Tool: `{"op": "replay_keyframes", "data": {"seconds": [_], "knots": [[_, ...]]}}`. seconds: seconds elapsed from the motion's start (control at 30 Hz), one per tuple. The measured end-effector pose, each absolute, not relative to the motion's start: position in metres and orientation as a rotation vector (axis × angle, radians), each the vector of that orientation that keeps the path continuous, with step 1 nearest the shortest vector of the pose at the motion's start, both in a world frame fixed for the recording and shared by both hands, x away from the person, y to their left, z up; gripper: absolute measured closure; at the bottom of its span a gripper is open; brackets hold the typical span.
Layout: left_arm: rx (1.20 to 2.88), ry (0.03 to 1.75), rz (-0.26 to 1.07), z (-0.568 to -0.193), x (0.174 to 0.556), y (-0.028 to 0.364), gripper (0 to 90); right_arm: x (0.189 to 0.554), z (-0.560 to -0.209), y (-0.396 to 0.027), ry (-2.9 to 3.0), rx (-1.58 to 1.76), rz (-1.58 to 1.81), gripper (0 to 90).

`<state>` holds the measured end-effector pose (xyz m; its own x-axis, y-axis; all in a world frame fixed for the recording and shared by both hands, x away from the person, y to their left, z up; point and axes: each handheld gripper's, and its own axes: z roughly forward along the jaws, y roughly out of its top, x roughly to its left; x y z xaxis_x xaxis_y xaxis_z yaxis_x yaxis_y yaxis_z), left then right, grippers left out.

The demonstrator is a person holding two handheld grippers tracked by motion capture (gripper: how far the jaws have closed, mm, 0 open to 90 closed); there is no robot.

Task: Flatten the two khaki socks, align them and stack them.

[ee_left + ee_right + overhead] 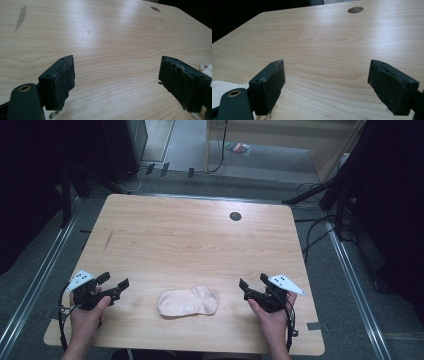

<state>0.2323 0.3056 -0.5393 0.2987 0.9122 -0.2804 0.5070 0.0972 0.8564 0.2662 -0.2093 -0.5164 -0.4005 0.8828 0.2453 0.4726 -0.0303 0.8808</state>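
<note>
A pale pink sock lies flat on the wooden table near its front edge, between the two hands. My left gripper sits to the sock's left, held low over the table, its jaws wide apart with nothing between them. In the left gripper view the left gripper frames bare wood, with a sliver of the sock at the right edge. My right gripper rests to the sock's right, open and empty. In the right gripper view the right gripper frames bare tabletop, and the sock peeks in at the lower left.
A round cable hole sits in the table's far right part, and a dark streak marks the wood at the far left. Cables and black stands crowd the floor beyond and right of the table.
</note>
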Motion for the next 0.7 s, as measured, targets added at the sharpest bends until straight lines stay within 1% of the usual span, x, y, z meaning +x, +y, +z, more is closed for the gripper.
{"op": "replay_keyframes", "data": {"seconds": [0.13,0.7], "knots": [[1.566,1.364,0.496,-0.542,0.232,0.314,14.2,0.264,-0.517,-0.220,1.851,1.434,1.407,14.0],[1.628,1.386,0.550,-0.548,0.219,0.338,14.2,0.244,-0.530,-0.272,1.822,1.508,1.323,14.1]]}}
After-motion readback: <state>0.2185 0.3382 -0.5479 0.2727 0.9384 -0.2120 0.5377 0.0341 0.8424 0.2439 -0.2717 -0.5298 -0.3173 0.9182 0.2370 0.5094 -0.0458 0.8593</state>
